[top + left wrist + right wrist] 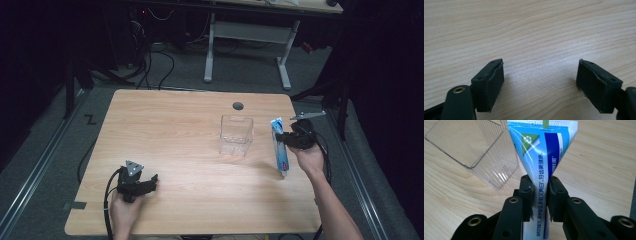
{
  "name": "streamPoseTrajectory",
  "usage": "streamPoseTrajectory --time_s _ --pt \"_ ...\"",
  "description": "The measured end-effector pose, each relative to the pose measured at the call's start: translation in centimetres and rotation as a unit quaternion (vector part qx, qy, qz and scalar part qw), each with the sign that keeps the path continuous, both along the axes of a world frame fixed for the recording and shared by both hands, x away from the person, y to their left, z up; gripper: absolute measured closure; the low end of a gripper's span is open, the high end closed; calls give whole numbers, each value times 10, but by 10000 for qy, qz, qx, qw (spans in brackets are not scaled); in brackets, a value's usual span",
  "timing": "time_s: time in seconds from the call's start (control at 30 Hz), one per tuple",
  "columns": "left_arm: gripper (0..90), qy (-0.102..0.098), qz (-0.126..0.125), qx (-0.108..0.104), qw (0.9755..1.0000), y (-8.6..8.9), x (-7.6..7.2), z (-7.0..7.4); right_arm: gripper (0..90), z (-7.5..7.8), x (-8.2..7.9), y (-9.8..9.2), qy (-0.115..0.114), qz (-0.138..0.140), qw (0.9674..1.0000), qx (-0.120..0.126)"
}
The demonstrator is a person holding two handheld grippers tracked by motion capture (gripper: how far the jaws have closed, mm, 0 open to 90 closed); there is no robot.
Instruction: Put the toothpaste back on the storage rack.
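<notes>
Your right gripper (pixel 540 195) clamps the blue-white toothpaste tube (pixel 541 152), printed in Chinese with a recycling mark, near the table's (pixel 175 125) right edge; your left gripper (pixel 540 85) gapes, holding nothing.

The high view is bright on the wooden table (pixel 175 135) and dark all around it, the room falling to near black at the left and right edges; the picture is soft and slightly grainy. A pale sheen lies on the wood just beyond the clear box (pixel 236 135). In the left gripper view the light falls from above: a whitish glare sits on the wood between the 2 jaws, with a soft shadow close beside each pad (pixel 494 82); the grain stays sharp ahead of them. In the right gripper view the toothpaste tube (pixel 541 157) between the jaws is evenly lit and its print is sharp, while its top edge is blurred.
</notes>
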State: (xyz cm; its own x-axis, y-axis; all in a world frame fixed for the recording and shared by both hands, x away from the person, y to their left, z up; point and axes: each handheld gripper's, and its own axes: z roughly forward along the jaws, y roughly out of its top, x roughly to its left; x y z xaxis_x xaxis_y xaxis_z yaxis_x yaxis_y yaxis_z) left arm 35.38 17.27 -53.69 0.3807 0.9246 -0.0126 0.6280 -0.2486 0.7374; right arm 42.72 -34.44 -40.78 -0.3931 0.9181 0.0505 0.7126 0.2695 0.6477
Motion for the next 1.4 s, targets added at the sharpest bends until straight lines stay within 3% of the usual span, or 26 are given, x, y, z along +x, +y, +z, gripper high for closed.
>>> streamPoseTrajectory --time_s 0.6,0.93,1.4 --pt "226 -1 1 -1 10000 0 0 0 762 22 -19 0 -448 283 9979 362" --pt "226 -1 2 -2 10000 0 0 0 764 44 -27 11 -711 600 9934 667" --pt "226 -1 0 -1 10000 0 0 0 765 66 -30 25 -969 844 9888 754"
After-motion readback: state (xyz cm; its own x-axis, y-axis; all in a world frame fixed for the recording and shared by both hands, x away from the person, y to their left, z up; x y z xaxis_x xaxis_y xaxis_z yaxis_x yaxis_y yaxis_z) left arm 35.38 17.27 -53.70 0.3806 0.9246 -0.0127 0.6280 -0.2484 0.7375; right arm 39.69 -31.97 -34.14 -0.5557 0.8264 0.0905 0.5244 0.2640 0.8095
